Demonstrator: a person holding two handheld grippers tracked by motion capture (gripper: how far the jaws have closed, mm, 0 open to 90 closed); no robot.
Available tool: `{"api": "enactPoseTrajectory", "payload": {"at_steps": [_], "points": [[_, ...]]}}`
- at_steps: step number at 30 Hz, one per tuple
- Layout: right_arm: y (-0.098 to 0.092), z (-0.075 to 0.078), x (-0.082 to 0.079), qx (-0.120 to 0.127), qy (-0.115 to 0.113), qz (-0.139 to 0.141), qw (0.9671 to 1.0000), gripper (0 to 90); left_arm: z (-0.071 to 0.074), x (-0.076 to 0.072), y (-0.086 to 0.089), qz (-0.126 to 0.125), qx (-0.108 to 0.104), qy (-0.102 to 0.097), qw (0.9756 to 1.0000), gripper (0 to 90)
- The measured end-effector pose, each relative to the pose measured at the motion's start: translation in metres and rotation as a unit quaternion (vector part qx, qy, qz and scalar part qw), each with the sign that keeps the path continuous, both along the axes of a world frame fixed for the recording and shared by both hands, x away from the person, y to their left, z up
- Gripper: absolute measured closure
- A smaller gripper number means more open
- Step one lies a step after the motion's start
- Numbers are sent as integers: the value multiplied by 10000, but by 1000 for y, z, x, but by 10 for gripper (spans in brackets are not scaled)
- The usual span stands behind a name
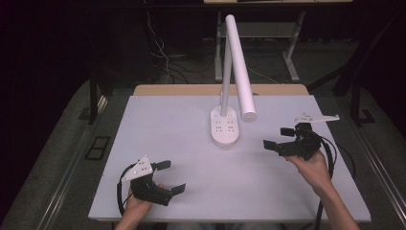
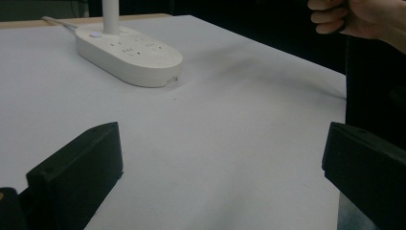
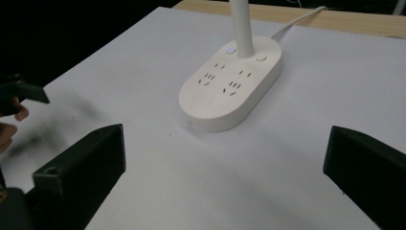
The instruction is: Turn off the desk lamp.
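- Resting low at the near-left of the white surface [image 1: 182, 120]: left gripper [image 1: 170, 177], held in a hand [image 1: 136, 203], jaws spread wide with nothing between them, bare surface ahead in the left gripper view.
- Standing at the middle, toward the far edge, well apart from both grippers: white desk lamp [image 1: 225, 125] with oval base [image 3: 230, 86] flat on the surface, sockets and 2 small buttons on top, thin upright post, long tube head [image 1: 241, 67] leaning out over the base.
- Trailing off the back of the base: white cord [image 3: 297, 21].
- Judged likely stiff plastic, smooth and a bit slippery; base probably the heavy part, head top-heavy and apt to swing at a hinge.
- Best hold, at a guess: across the narrow width of the base, or around the post just above it; not the tube head.
- Hovering at the right, near the base: right gripper [image 1: 278, 138], jaws likewise wide and empty, aimed at the lamp.
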State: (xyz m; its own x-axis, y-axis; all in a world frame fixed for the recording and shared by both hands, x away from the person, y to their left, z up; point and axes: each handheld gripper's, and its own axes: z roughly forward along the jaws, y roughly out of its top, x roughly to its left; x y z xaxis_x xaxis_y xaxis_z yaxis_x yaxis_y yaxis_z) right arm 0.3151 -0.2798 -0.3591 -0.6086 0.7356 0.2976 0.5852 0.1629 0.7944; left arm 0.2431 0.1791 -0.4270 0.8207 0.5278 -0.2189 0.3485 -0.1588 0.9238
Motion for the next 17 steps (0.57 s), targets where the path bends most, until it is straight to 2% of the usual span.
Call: {"api": "enactPoseTrajectory", "payload": {"at_steps": [6, 8, 9, 12, 13, 14, 17], "points": [[-4, -11, -19, 32, -8, 4, 10000, 7, 0, -1, 1, -3, 6, -13, 10000, 0], [-6, -17, -30, 70, -12, -19, 10000, 7, 0, -1, 1, 0, 8, -17, 10000, 0], [-6, -17, -30, 70, -12, -19, 10000, 7, 0, -1, 1, 0, 8, -17, 10000, 0], [-7, -28, -45, 99, -28, -64, 9999, 7, 0, -1, 1, 4, 20, -13, 10000, 0], [-7, -28, -45, 99, -28, -64, 9999, 7, 0, -1, 1, 4, 20, -13, 10000, 0], [-8, -34, -52, 86, -4, -87, 9999, 7, 0, -1, 1, 2, 26, -13, 10000, 0], [-9, -40, -57, 110, 75, -102, 9999, 8, 0, -1, 1, 7, 19, -7, 10000, 0]]}}
